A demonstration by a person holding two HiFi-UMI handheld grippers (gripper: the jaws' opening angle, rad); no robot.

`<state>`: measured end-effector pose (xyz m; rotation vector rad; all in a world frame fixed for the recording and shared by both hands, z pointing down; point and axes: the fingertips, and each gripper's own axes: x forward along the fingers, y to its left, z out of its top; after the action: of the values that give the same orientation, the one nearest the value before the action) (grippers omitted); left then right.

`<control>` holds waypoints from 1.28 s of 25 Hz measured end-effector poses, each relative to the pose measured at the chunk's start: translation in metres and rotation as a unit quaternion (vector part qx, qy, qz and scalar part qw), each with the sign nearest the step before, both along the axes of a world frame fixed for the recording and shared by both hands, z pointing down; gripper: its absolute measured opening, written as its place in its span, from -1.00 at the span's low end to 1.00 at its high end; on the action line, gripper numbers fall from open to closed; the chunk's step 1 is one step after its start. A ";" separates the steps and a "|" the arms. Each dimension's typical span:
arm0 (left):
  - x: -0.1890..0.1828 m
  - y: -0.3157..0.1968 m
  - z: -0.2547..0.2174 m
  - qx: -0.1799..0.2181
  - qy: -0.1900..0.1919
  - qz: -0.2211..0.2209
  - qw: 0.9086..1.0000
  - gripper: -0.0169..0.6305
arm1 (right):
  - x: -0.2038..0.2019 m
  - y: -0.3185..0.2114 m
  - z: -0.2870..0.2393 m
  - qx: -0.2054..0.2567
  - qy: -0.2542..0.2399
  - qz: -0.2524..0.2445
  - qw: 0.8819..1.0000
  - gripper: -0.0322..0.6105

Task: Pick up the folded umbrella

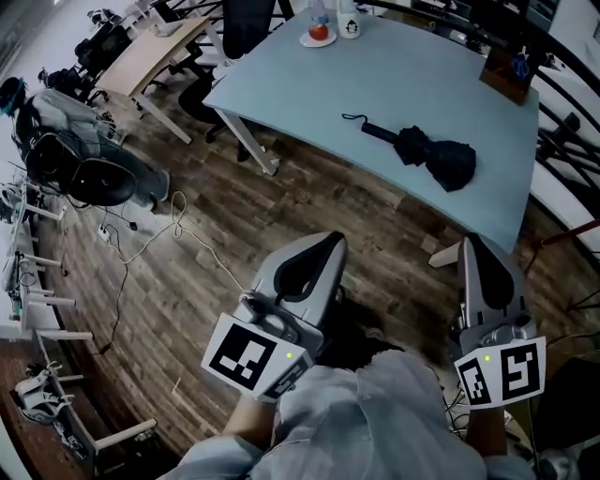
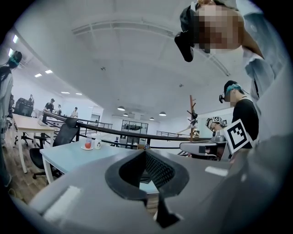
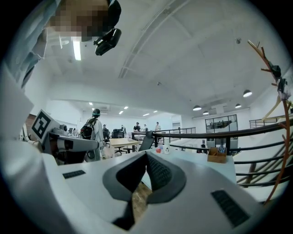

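Hadn't really got going, tbh. Left the folded umbrella (image 1: pixel 427 150) untouched, lying flat on the pale blue worktop (image 1: pixel 394 66) in the upper right of the head view. Sat close to the worktop's near edge, well apart from both claws.

Held the left claw (image 1: pixel 322 244) low in the middle of that frame and the right claw (image 1: pixel 472 242) at lower right. Had both over the wooden floor (image 1: pixel 234 225), short of the worktop. Going by the left gripper view, had the left claw (image 2: pixel 145 153) pressed together with nothing pinched. Same deal in the right gripper view: right claw (image 3: pixel 147 154) closed tip to tip and empty, with only floor visible through the gap behind the pads.

So, by my reckoning: nothing done, all of it left. Would need to close in on the worktop, spread a claw, pinch, then lift.

As for the umbrella itself: looked black and matte, collapsed short but not wrapped tight. Bunched into a crumpled, bulging lump at the lower-right end, with a slim handle poking toward the upper left and a thin wrist loop off its tip. Would guess squashy at the fabric end and firmer at the handle. Couldn't spot it for sure in either gripper view.

Shared the worktop with a cup (image 1: pixel 319 33) and small bottle (image 1: pixel 350 23) at the top edge and a wooden box (image 1: pixel 506 70) at upper right, all well apart from it.
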<state>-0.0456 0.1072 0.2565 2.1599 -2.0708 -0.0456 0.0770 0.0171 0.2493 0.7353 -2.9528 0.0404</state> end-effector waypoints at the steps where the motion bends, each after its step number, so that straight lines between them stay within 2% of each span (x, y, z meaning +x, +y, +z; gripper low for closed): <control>1: -0.007 -0.005 0.001 -0.002 0.000 0.004 1.000 -0.94 | -0.005 -0.003 0.000 0.000 0.000 0.005 1.000 -0.90; 7: -0.046 -0.034 -0.003 -0.009 0.003 0.045 0.999 -0.94 | -0.039 -0.021 -0.006 -0.001 0.002 0.046 0.999 -0.90; 20: -0.125 -0.075 -0.006 0.001 0.002 0.127 0.992 -0.94 | -0.110 -0.040 -0.012 0.006 0.007 0.123 0.992 -0.90; 24: -0.137 -0.085 -0.004 -0.006 0.010 0.158 0.987 -0.94 | -0.123 -0.042 -0.013 0.012 0.010 0.149 0.989 -0.90; 32: -0.145 -0.101 -0.007 0.020 0.010 0.213 0.977 -0.93 | -0.123 -0.036 -0.015 0.019 0.024 0.204 0.979 -0.90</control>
<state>-0.1901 0.0065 0.2494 2.5634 -1.5661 -0.0584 -0.0458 -0.0188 0.2339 1.3127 -2.7125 -0.0030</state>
